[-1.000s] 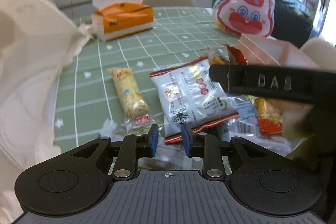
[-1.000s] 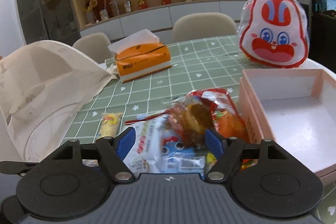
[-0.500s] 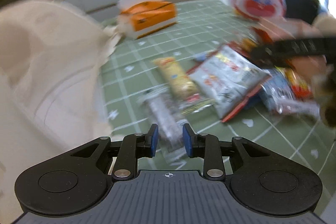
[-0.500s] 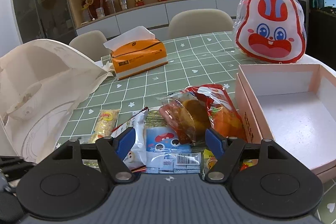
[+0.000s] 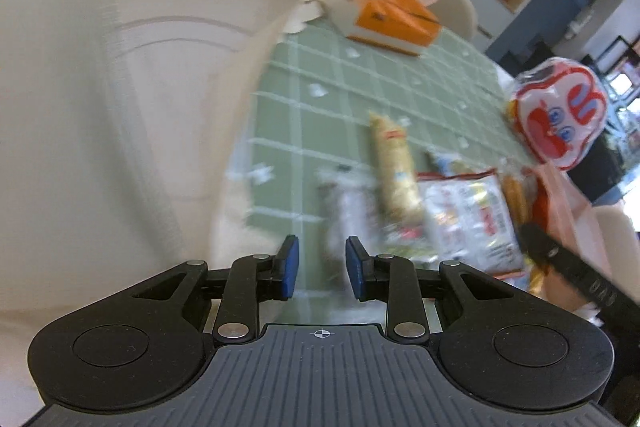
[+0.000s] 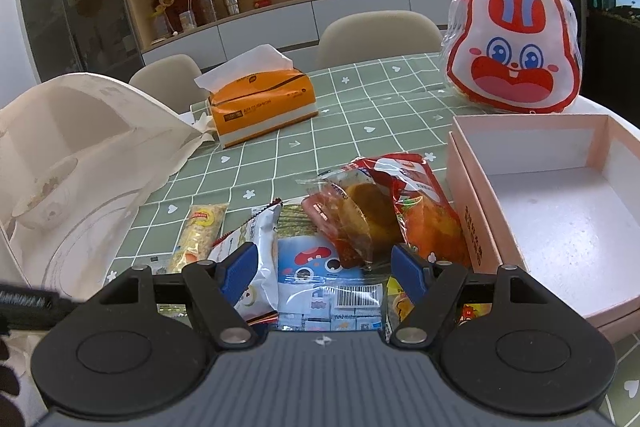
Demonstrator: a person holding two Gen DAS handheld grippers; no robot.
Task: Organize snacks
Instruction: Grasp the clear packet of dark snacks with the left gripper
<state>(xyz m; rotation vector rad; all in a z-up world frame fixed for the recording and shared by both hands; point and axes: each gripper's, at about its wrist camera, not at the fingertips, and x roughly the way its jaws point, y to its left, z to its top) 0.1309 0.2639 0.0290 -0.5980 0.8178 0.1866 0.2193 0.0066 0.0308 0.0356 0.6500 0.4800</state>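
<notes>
Snacks lie heaped on the green checked table, against the pink box. Since the earlier frame my left hand-held gripper has swung toward the cream bag, view rolled; its jaws are closing, nothing between. My right hand-held gripper stays apart, holding nothing. The tissue pack reads "AIR CUSHION".
</notes>
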